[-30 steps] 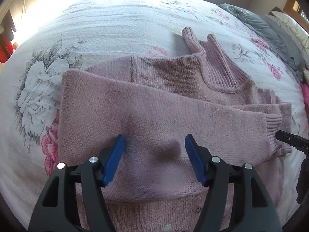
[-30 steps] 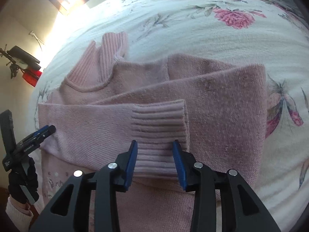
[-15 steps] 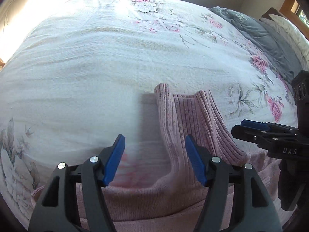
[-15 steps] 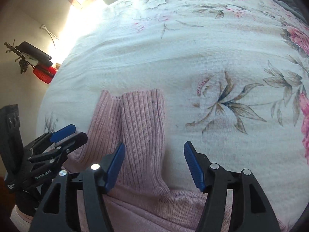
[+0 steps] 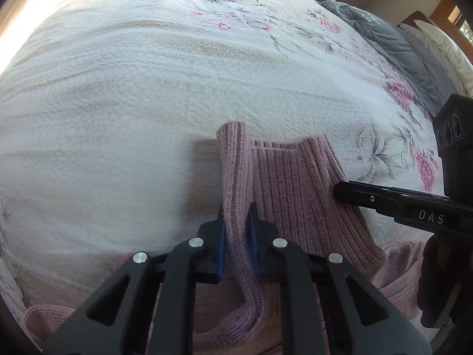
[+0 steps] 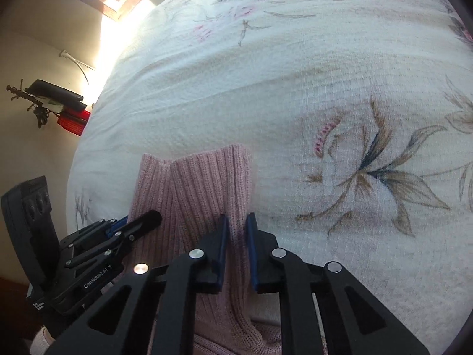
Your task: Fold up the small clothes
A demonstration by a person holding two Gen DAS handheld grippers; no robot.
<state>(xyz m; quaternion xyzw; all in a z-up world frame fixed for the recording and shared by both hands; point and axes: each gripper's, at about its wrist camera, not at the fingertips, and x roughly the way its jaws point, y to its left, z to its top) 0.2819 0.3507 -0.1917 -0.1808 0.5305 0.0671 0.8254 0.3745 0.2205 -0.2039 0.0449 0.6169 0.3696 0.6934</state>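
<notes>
Left fingers (image 5: 236,230) and right fingers (image 6: 238,236) pinching sweater collar (image 5: 291,183), sweater body cut off

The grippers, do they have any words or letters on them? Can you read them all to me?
"DAS" in white letters on the side of the right gripper, seen from the left wrist view.
"GenRobot.AI" in small white letters on the body of the left gripper, seen from the right wrist view.
A tiny white mark low on that same gripper body is too small to read.
The sweater and bedspread show no words.
</notes>
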